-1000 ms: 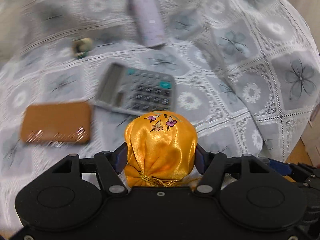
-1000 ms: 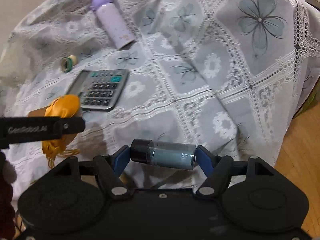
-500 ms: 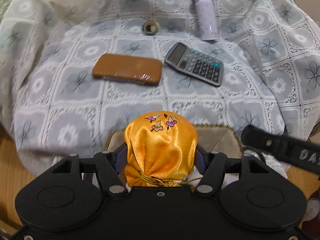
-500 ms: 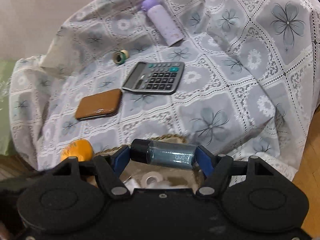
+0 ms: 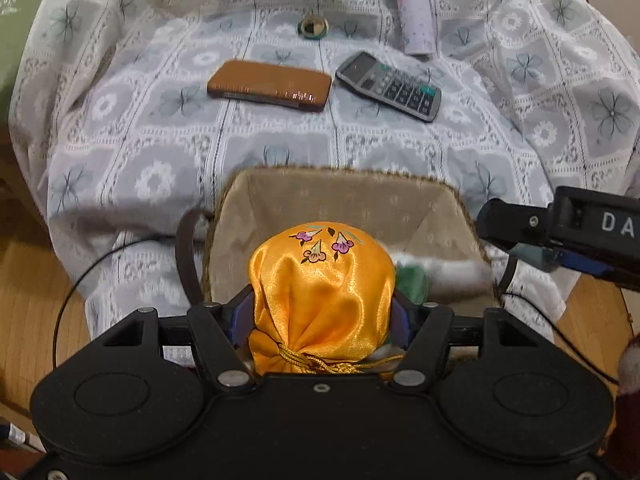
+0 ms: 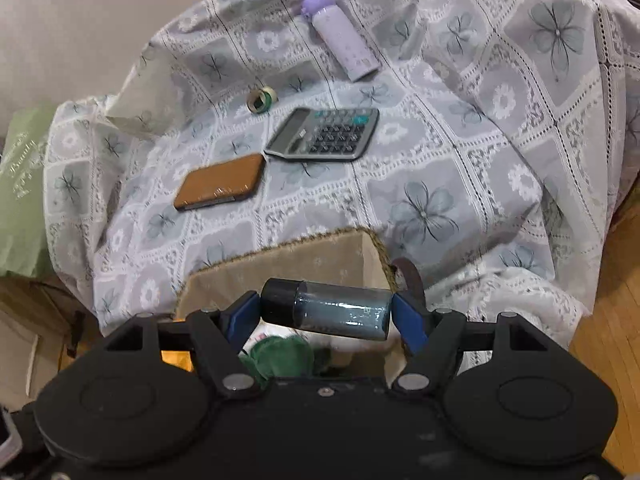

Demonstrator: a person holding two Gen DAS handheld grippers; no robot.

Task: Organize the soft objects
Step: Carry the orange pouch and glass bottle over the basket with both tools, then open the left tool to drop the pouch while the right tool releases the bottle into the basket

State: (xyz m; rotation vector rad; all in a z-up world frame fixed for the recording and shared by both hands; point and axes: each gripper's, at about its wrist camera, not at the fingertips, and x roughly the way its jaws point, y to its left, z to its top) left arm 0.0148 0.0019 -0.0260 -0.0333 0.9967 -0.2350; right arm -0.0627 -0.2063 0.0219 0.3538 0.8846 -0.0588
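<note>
A: Pouch (image 5: 322, 280) of orange satin sits in our left gripper (image 5: 322, 316), lower centre of the left wrist view, the jaws closed on its sides. It hangs over the fabric-lined basket (image 5: 344, 200), which stands in front of the draped tablecloth (image 5: 160, 132).

B: So we judge the step in hand to be the drop into the basket. Our right gripper (image 6: 326, 314) is pinched end to end on a small dark vial (image 6: 326, 314), at the lower centre of the right wrist view, also above the basket.

A: Next we need both tools lower inside the rim, then the jaws parted so each item falls clear of the wall. Something green and white already lies inside.

B: Orientation: the pouch's tied neck with gold cord points toward the camera, its embroidered round end away, so its long axis runs along the fingers. The vial lies crosswise, black cap toward frame left.

A: Brown case (image 5: 270, 90), calculator (image 5: 388, 86) and lilac bottle (image 5: 414, 16) lie in the upper frame.
</note>
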